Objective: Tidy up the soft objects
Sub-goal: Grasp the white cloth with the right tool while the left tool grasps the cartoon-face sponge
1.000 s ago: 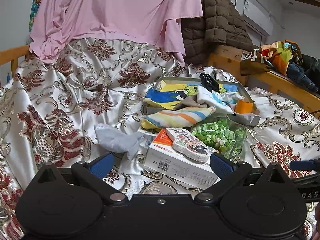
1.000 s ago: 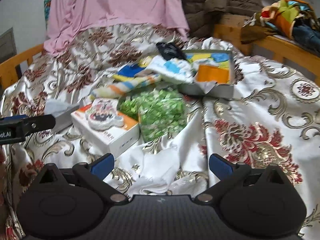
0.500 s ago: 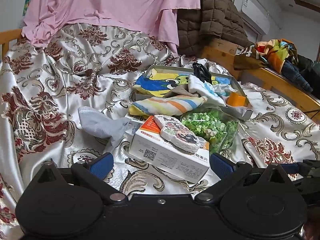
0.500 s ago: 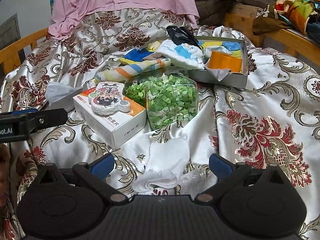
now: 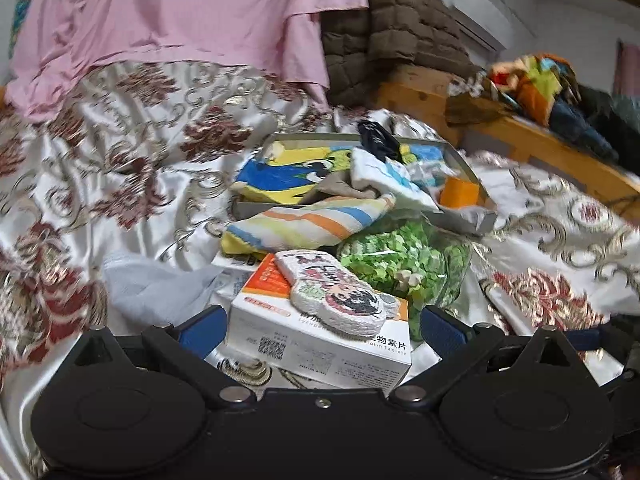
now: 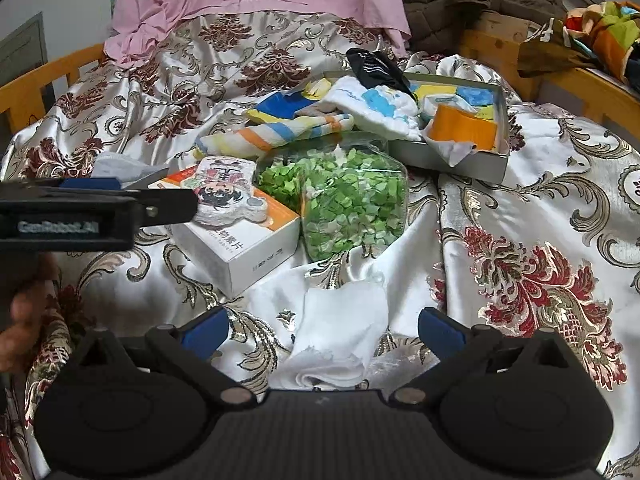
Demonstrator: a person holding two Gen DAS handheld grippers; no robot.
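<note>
Both wrist views have closed in on the clutter since the earlier frames; the tablet box now fills the lower centre of the left view. Largest first: the grey tray, upper centre, already holds folded cloths. You are in the approach step. Your right gripper is spread wide and empty over the white cloth at lower centre. Your left gripper is equally wide, empty, straddling the box bearing the cartoon plush. Next, descend and pinch squarely.

Patch on box; bag right of box; tray behind; cloth in front.
</note>
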